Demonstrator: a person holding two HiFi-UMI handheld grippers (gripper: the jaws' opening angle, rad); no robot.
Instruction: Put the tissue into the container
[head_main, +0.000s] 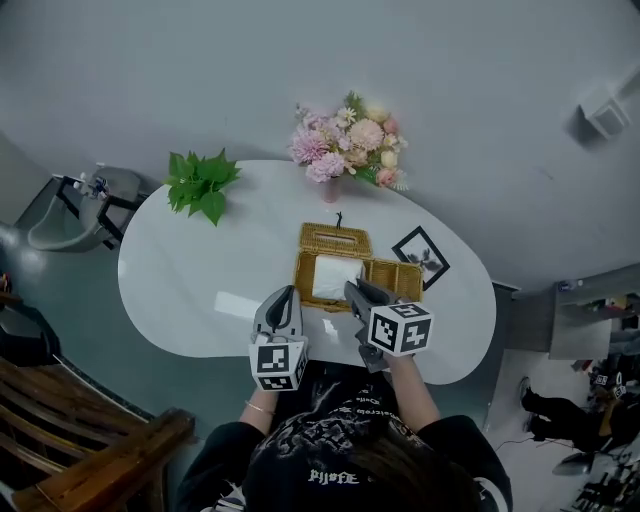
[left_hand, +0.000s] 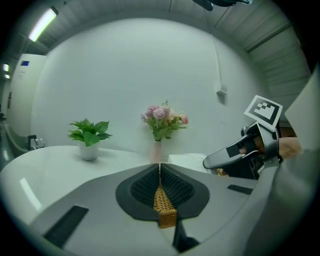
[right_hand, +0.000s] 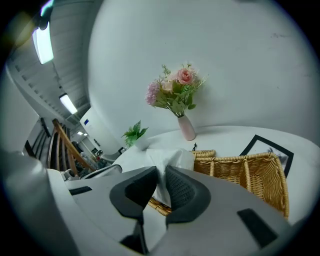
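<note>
A woven wicker container (head_main: 400, 276) with compartments stands mid-table, its lid (head_main: 335, 239) lying behind it. A white tissue pack (head_main: 337, 277) sits in the left compartment. My left gripper (head_main: 284, 300) is at the container's front left corner; in the left gripper view (left_hand: 160, 170) its jaws are shut on a strip of wicker wall (left_hand: 164, 205). My right gripper (head_main: 356, 292) reaches in from the front. In the right gripper view (right_hand: 160, 177) its pads pinch the white tissue (right_hand: 167, 161) just above the basket's rim (right_hand: 235, 160).
A green potted plant (head_main: 203, 185) stands at the table's back left. A pink flower vase (head_main: 350, 148) is at the back, and a black picture frame (head_main: 421, 256) lies right of the basket. A grey chair (head_main: 85, 205) and a wooden bench (head_main: 80, 430) stand off to the left.
</note>
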